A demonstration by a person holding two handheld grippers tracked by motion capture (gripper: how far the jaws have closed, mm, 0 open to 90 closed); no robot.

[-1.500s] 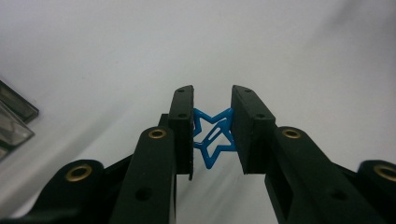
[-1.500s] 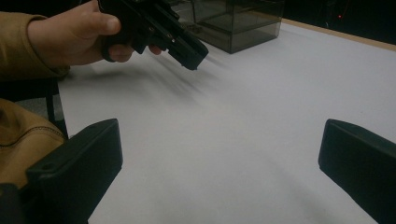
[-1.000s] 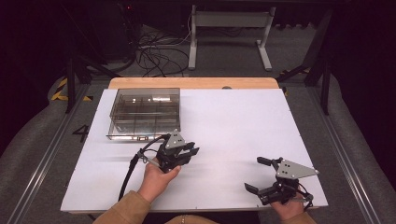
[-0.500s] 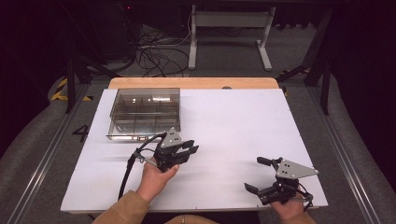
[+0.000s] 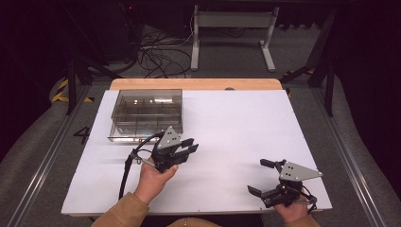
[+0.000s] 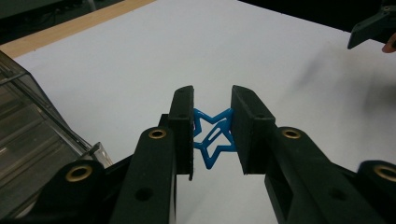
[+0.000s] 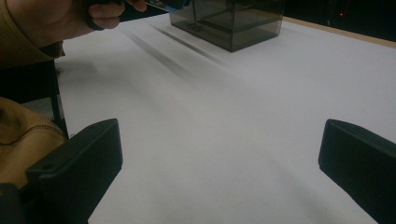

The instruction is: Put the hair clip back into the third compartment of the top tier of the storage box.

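Your left gripper (image 5: 187, 146) is clamped on a small blue star-shaped clip (image 6: 212, 136): in the left gripper view its 2 black jaws press against the star's outer points from either side, and the clip hangs between them above the white table (image 5: 236, 123). From the high view, that gripper sits just in front of the clear compartment box (image 5: 146, 113), near the box's front right corner (the box wall also shows at the left edge of the left gripper view). Your left hand (image 5: 153, 179) grips it from below, the cable looping off to the left.

Your right gripper (image 5: 259, 177) rests low near the table's front right edge, well apart from the left one. Its jaws stand wide apart with bare table between them, holding nothing.
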